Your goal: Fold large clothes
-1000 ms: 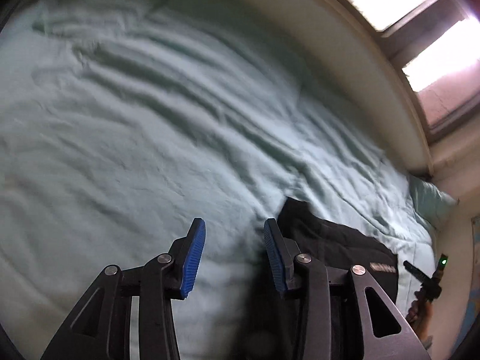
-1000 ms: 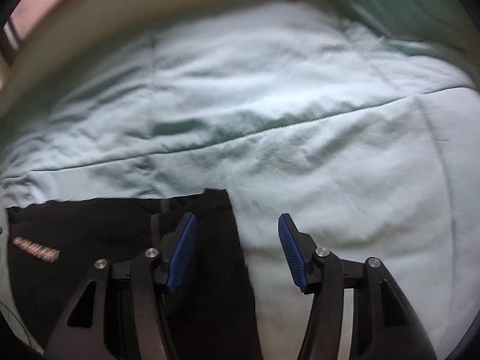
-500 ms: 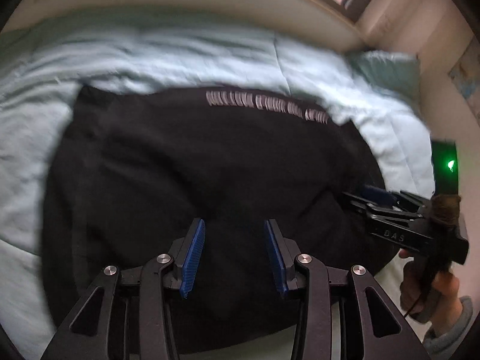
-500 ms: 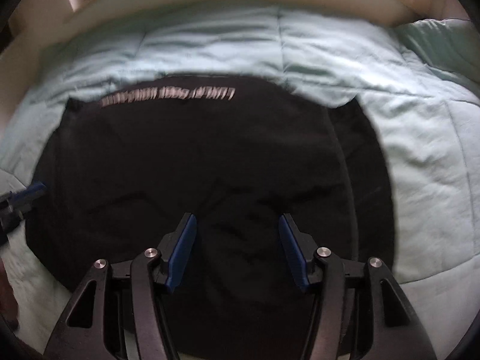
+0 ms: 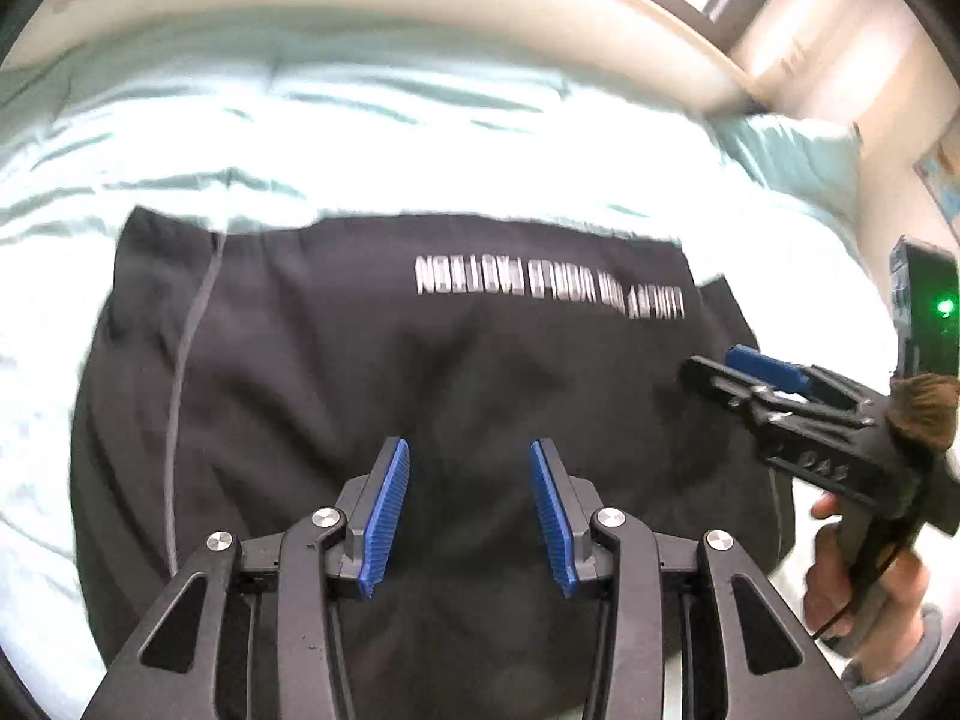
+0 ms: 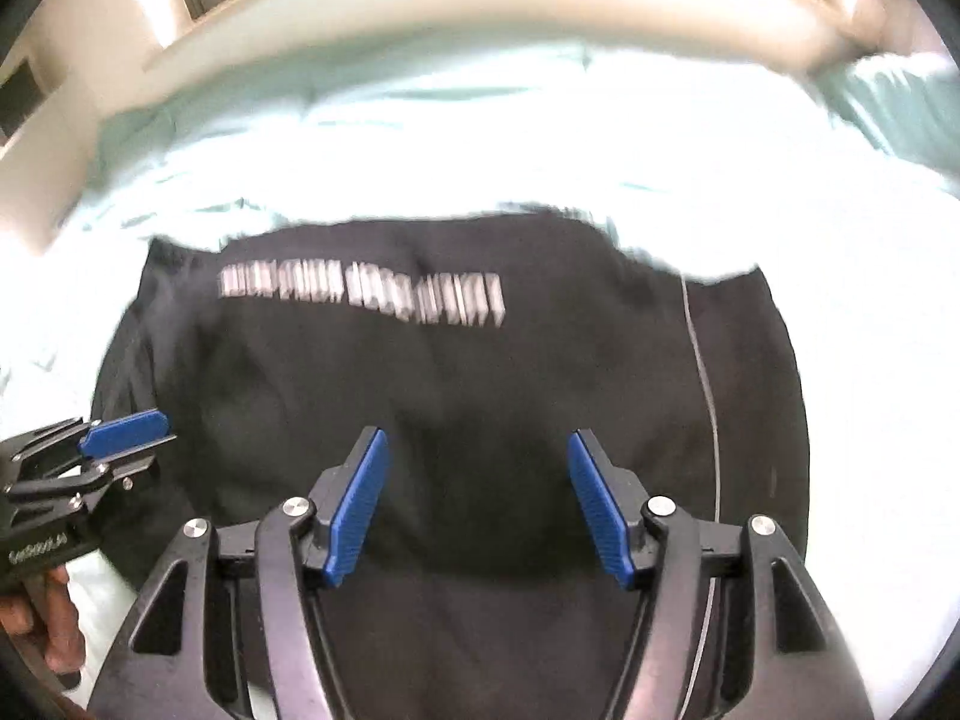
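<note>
From my seat the job looks barely begun: the black garment [image 5: 420, 396] lies spread nearly flat on the bed [image 5: 360, 138], its line of pale lettering [image 5: 549, 291] up toward twelve o'clock, and I can make out no fold in it, only soft wrinkles through the middle. I judge every fold is left to do. My left claw [image 5: 470, 510] hangs over the near middle of the cloth with its blue pads standing well apart and nothing between them; my right claw [image 6: 477, 507] is the same, spread wide and holding nothing, above the garment's near half. In the left view the right claw sits out at three o'clock by the garment's side edge. The far edge runs across at twelve o'clock with pale bedding beyond it. A thin light seam [image 6: 702, 372] runs down the side at two o'clock in the right view. There is open blanket at nine and three o'clock for swinging a side over; the headboard [image 6: 480, 6] closes the far end, and a pillow [image 5: 792, 150] lies near two o'clock.
</note>
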A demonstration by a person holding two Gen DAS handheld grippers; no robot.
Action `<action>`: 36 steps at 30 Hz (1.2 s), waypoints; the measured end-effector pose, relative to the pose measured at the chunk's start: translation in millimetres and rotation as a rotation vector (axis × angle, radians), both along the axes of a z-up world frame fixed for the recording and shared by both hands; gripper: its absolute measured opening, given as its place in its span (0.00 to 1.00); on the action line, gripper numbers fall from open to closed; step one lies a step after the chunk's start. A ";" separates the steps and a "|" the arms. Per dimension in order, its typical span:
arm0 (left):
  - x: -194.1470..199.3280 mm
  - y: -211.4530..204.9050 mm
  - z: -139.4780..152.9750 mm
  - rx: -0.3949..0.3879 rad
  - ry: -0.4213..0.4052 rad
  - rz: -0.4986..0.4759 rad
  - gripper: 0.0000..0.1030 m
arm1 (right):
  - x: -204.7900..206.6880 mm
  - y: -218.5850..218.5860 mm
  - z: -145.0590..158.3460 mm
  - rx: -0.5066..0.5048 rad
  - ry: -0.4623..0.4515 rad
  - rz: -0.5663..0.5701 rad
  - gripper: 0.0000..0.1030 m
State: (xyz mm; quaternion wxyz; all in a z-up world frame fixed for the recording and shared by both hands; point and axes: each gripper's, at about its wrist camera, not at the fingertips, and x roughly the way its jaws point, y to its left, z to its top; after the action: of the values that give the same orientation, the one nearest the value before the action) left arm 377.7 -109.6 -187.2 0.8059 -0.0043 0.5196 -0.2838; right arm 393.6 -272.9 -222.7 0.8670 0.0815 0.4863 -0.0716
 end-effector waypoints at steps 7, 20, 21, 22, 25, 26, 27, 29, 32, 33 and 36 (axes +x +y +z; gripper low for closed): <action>60.5 -9.5 -69.9 0.042 0.229 0.089 0.42 | 65.0 -10.2 -65.2 0.064 0.170 -0.035 0.66; -9.9 54.2 -9.6 -0.031 0.147 0.103 0.43 | -61.9 -8.8 -11.8 0.105 0.046 0.015 0.67; -20.4 65.2 -8.6 -0.022 0.138 0.116 0.43 | -63.5 -4.1 -12.9 0.100 0.054 0.013 0.67; -30.2 73.8 -10.3 -0.005 0.129 0.127 0.43 | -76.7 0.4 -19.9 0.098 0.075 0.013 0.67; -44.1 83.6 -38.2 0.052 0.194 0.124 0.42 | -86.0 11.9 -47.9 0.080 0.163 0.010 0.67; -44.4 83.3 -48.4 0.064 0.209 0.124 0.42 | -85.7 12.9 -58.8 0.083 0.186 0.006 0.67; -43.4 83.7 -60.1 0.064 0.216 0.126 0.42 | -83.2 16.0 -66.3 0.082 0.198 0.006 0.67; -34.7 94.9 -73.8 -0.031 0.259 0.169 0.43 | -81.9 15.4 -72.5 0.069 0.198 0.005 0.67; -27.0 108.7 -75.5 -0.125 0.316 0.204 0.43 | -82.5 14.4 -72.9 0.076 0.192 -0.004 0.68; -28.9 110.2 -72.5 -0.133 0.311 0.192 0.43 | -85.0 13.1 -71.1 0.082 0.186 -0.008 0.68; -41.1 112.5 -60.2 -0.100 0.282 0.162 0.43 | -96.8 9.0 -60.3 0.110 0.170 -0.015 0.68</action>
State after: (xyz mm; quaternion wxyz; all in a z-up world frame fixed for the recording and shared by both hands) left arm 336.6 2.9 -247.4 0.7442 -0.1258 0.6105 -0.2398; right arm 296.7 -263.9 -282.9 0.8164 0.1263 0.5605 -0.0579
